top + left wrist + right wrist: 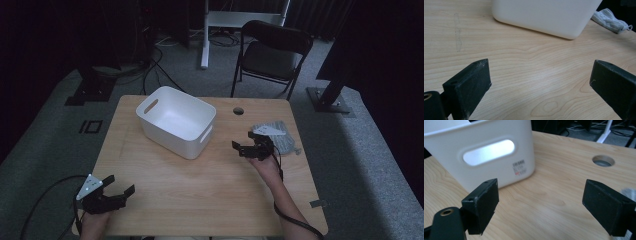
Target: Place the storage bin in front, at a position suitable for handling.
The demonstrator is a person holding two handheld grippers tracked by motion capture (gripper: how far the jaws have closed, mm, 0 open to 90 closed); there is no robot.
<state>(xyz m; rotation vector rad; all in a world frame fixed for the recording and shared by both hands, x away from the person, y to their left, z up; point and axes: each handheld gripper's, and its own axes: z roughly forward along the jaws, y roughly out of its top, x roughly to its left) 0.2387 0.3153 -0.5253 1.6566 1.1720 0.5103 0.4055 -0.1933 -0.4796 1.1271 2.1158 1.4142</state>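
Observation:
A white plastic bin (175, 120) with handle slots stands on the wooden table (200, 195), left of centre and toward the back. A small pile of grey face masks (280, 136) lies at the right. My right gripper (241, 139) hovers open just left of the masks, pointing at the bin's near end (486, 152), with nothing between its jaws (540, 197). My left gripper (121, 184) rests open near the front left corner, empty (540, 75). Ahead of it are the bin's side (544, 15) and a mask (610, 21) beyond.
A round cable hole (238, 110) sits in the table behind the right gripper, also in the right gripper view (603, 160). A black folding chair (272, 52) stands behind the table. Bare wood stretches between the two grippers.

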